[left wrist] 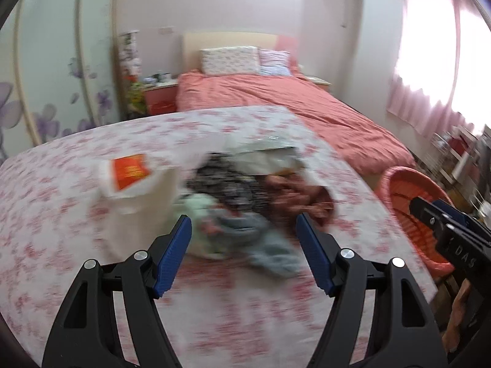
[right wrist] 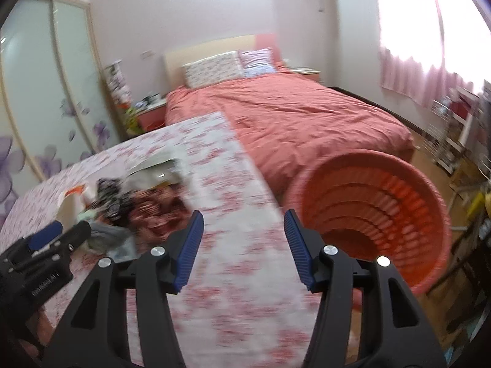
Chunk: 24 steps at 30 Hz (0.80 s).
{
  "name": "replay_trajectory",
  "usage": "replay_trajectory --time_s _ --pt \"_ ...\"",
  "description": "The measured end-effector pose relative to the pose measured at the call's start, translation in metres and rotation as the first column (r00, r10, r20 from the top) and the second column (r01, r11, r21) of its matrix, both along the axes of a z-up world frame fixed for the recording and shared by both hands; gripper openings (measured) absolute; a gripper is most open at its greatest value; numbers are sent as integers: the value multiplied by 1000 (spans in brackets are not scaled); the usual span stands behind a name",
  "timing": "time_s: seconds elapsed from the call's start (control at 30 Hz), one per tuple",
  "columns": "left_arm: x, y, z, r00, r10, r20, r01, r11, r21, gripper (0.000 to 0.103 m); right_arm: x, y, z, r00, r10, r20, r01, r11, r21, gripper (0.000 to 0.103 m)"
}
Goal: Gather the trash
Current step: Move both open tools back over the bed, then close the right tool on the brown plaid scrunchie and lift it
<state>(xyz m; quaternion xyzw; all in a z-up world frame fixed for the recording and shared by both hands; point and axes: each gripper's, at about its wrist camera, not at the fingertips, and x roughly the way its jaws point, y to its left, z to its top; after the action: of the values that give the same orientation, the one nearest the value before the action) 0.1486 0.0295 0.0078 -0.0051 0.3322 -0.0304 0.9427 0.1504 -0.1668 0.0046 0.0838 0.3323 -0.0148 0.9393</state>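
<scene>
Both the left gripper (left wrist: 244,236) and the right gripper (right wrist: 244,233) hang open and empty over the flowered table (left wrist: 61,214), the blurred trash pile (left wrist: 245,190) lying mid-table, the orange basket (right wrist: 383,214) beside its edge

Bed (left wrist: 276,98) w/ pillows (left wrist: 230,59), wardrobe (right wrist: 40,92), curtains (right wrist: 429,70).

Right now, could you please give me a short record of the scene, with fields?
surface: table with floral cloth
trash: mixed pile beside a white bag, mid-table
bin: orange basket, empty, off the table's right edge
left gripper: open, holding nothing, facing the pile
right gripper: open, holding nothing, near the basket
background: bed
</scene>
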Motion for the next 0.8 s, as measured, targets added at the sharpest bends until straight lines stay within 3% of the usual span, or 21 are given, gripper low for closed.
replay_trajectory --time_s 0.1,0.4,0.8 --pt "0 25 -2 999 46 -3 -46 999 -1 71 13 34 -4 998 58 -14 -58 998 -11 54" --pt "3 90 -11 989 148 -28 -149 987 -55 71 54 82 -21 988 132 -81 -134 991 -21 48" --pt "7 109 -19 986 162 -50 -166 982 -94 71 81 101 -48 972 148 -184 -162 985 -61 46"
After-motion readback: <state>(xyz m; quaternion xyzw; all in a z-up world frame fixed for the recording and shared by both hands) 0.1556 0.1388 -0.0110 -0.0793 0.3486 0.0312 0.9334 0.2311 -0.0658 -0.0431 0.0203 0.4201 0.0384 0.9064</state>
